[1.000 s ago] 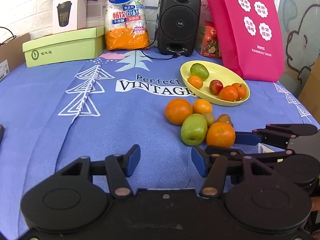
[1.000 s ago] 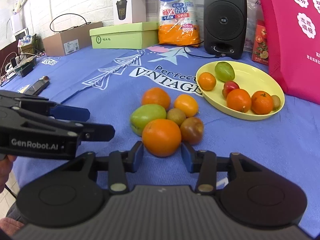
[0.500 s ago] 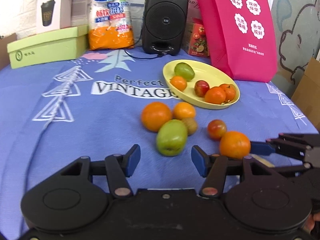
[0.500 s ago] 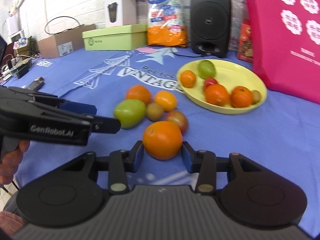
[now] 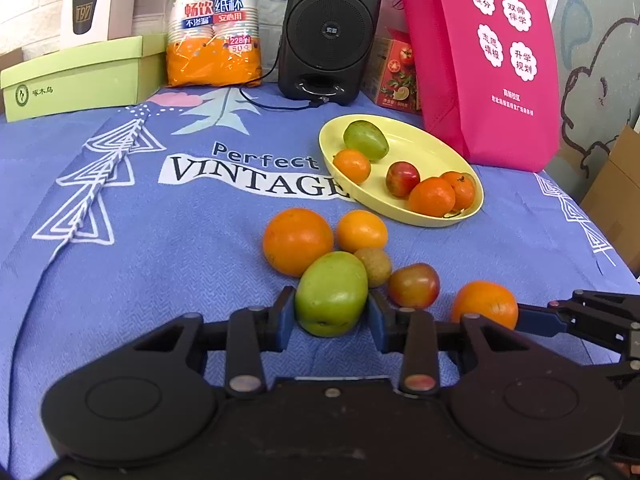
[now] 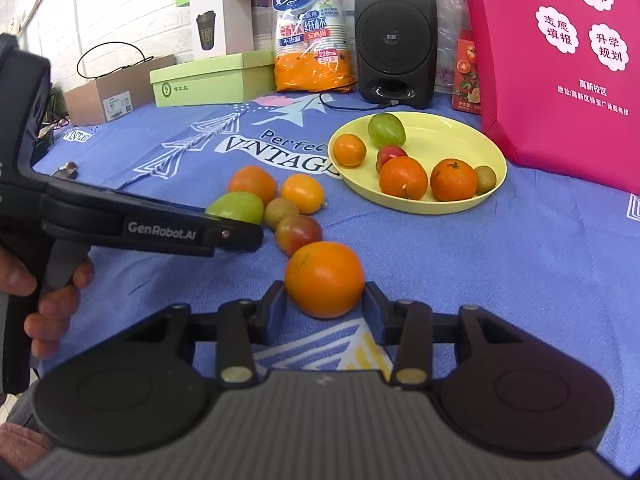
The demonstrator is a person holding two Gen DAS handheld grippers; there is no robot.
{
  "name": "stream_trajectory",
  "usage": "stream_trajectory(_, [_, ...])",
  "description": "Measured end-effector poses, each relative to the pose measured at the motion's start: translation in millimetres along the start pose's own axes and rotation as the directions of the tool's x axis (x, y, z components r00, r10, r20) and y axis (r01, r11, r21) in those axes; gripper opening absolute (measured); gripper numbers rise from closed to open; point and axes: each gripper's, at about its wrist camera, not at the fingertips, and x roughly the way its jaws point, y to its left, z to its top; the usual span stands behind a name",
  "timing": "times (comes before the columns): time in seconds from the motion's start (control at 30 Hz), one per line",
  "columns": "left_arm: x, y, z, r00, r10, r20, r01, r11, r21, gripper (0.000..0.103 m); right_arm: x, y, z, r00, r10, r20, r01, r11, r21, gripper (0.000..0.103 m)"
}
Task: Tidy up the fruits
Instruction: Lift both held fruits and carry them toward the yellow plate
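- Left claw (image 5: 331, 312) — jaws closing on the green fruit (image 5: 332, 294); a second ago they stood wide over bare cloth, short of the pile. Both blue pads (image 5: 285, 322) now sit against the fruit's flanks, and it rests on the desk (image 5: 160, 264) as yet.
- Right claw (image 6: 325, 300) — clenched on the large orange (image 6: 325, 278), as a second ago. That orange then lay in the pile against the green fruit; it now lies apart from the pile, nearest the camera.
- Reddish fruit (image 5: 414, 285) — exposed by the orange's removal, just beside the small brown fruit (image 5: 374, 266).
- Remaining loose pile — another orange (image 5: 298, 240), a smaller yellow-orange fruit (image 5: 362, 231), touching or nearly so, just short of the plate.
- Yellow plate (image 5: 432, 136) — beyond the pile; carries a green fruit, a red one and several oranges.
- Reading for the task — two fruits are in hand at once; carrying both to the plate looks like the next step, leaving four loose.
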Motion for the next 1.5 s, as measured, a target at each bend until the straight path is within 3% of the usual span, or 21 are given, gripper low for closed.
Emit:
stream_trajectory(0.77, [-39.6, 1.2, -2.6, 0.999, 0.005, 0.038, -0.005, 1.0, 0.007, 0.037, -15.8, 5.3, -4.4, 1.0, 0.008, 0.003, -0.008, 1.0, -0.015, 0.04])
stream_trajectory(1.17, [-39.2, -0.2, -1.7, 0.999, 0.015, 0.029, -0.015, 1.0, 0.009, 0.037, -26.9, 0.0, -3.2, 1.0, 0.007, 0.026, -0.007, 1.0, -0.004, 0.04])
stream_trajectory(1.5, [-46.7, -10.2, 18.2, 0.998, -0.005, 0.061, 0.002, 0.999, 0.051, 0.037, -35.3, -9.0, 11.3, 0.998, -0.009, 0.065, 0.01, 1.0, -0.006, 0.04])
